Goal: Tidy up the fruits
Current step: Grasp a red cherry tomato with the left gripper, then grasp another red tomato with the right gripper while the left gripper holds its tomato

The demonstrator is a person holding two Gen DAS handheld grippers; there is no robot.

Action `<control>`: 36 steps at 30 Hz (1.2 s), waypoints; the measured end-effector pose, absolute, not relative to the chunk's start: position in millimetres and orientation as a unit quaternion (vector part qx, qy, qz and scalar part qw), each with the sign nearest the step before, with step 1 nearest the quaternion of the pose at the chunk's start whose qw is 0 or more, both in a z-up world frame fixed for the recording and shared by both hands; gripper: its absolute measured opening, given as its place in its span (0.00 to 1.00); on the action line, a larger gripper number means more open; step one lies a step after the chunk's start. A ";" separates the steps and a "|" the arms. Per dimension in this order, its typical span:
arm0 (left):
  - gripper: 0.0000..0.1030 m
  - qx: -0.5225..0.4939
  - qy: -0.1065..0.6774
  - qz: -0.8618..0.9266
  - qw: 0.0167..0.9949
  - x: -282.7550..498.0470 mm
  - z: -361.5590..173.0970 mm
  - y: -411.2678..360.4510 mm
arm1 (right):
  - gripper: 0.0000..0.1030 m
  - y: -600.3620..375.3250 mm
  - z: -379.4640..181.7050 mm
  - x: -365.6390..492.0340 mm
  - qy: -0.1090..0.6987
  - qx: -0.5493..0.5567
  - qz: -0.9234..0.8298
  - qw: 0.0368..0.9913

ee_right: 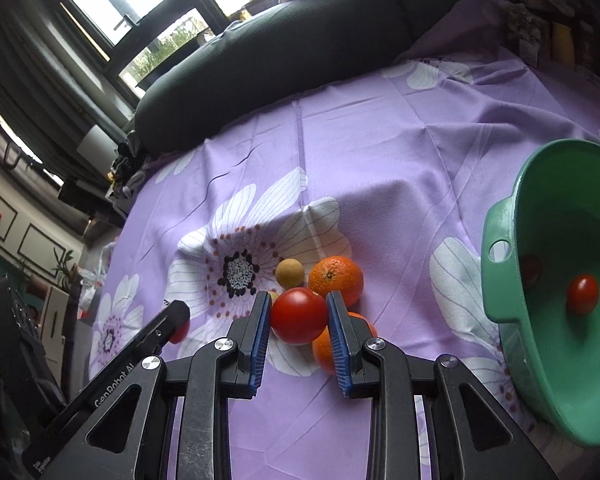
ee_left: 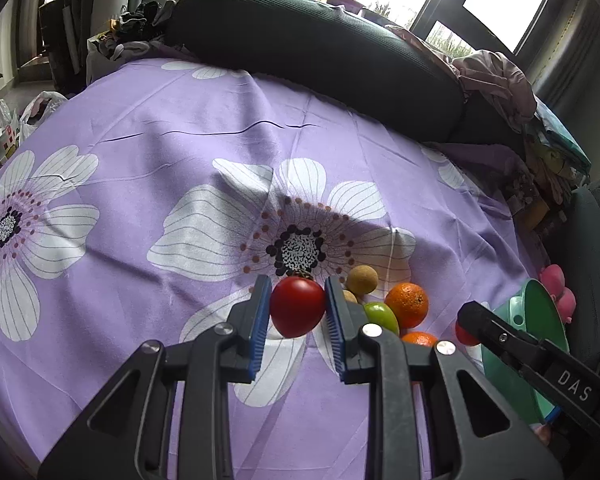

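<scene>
A red tomato [ee_left: 297, 307] sits squeezed between the blue pads of the left hand-held gripper [ee_left: 298, 306], raised a little above the purple flowered sheet [ee_left: 140, 120]. The right hand-held gripper [ee_right: 299, 314] is likewise clenched on a second red tomato [ee_right: 299, 315], its pads pressing both sides.

Just beyond the left one's load lies the rest of the fruit in a tight cluster on the sheet: a small tan round fruit [ee_left: 362, 279], a large orange [ee_left: 407, 305], a green fruit [ee_left: 381, 316] touching it, and another orange [ee_left: 419, 338] partly hidden by the finger. From the right wrist view the large orange [ee_right: 336, 280] and tan fruit [ee_right: 289, 273] sit just behind the held tomato, with the other orange [ee_right: 324, 350] under the right finger.

Off to the right stands a green plastic basin [ee_right: 540, 360], tilted in view, holding one small tomato [ee_right: 582, 293] on its floor and a reddish reflection on its wall. The right hand-held gripper crosses in front of the basin [ee_left: 540, 300] in the left view.

A dark bolster cushion [ee_left: 312, 48] lies along the far edge of the sheet, with rumpled clothes [ee_left: 496, 76] heaped at its end, and windows behind.
</scene>
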State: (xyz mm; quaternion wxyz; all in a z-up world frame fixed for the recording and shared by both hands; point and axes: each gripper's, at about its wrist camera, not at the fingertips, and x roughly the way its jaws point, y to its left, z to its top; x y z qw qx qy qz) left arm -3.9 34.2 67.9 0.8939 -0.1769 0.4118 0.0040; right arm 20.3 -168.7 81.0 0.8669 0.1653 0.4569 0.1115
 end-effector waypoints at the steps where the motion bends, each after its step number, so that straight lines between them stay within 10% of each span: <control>1: 0.26 -0.176 0.411 0.004 0.894 -4.2 67.8 32.7 | 0.29 -169.8 79.6 20.1 0.458 0.166 0.107 0.867; 36: 0.26 -0.119 0.387 -0.083 0.911 -20.7 85.0 -40.8 | 0.30 -199.3 100.9 1.2 0.420 0.172 0.056 0.889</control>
